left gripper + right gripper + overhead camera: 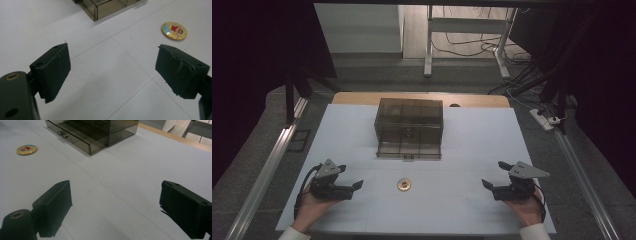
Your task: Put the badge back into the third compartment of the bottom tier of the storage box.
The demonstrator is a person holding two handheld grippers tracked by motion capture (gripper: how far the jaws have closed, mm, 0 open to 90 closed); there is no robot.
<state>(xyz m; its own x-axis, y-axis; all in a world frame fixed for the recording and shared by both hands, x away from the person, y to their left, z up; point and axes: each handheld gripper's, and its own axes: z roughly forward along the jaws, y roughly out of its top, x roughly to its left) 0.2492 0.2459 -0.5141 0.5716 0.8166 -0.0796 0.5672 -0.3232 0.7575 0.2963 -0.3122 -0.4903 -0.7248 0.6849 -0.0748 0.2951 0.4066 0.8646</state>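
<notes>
1. My left gripper (pixel 357 186) sits at the lower left of the high view, jaws spread wide with nothing between them; my right gripper (pixel 486 184), lower right, is equally agape and empty.
2. The round cartoon badge (pixel 404 184) lies flat at lower centre between both, noticeably nearer the left gripper, straight off its jaw tips.
3. Farther up, mid-frame, the smoky drawer box (pixel 409 128) stands with its drawer slightly open.

One badge (pixel 404 184), one drawer box (pixel 409 127) (smoked plastic), two claws.
</notes>
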